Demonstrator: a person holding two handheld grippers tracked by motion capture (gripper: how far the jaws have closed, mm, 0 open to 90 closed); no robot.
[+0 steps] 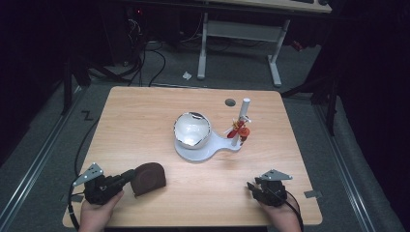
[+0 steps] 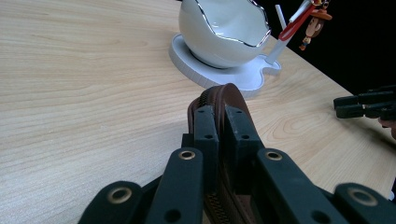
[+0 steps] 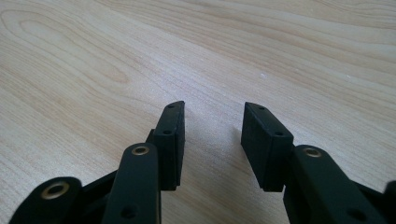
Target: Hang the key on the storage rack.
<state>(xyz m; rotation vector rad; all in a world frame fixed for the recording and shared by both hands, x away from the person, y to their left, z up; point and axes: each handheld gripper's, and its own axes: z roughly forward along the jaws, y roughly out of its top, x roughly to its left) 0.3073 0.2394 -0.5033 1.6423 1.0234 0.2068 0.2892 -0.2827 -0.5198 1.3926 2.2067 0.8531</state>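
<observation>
Clamping tight, your left gripper (image 2: 223,122) has the brown zip pouch (image 1: 149,178) pinched by its edge, well short of the white bowl (image 1: 192,129) and on the table. Your right gripper (image 3: 212,135) stands partly open, holding nothing. Grip done; I'd say the carry is left.

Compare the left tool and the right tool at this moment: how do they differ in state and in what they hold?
The left tool is shut on the brown zip pouch, its pads pressed on the pouch's edge; the right tool stands open with nothing between its pads. The left tool sits near the table's front left corner, the right tool near its front right. Both are black, hand-held and low over the wood.
</observation>
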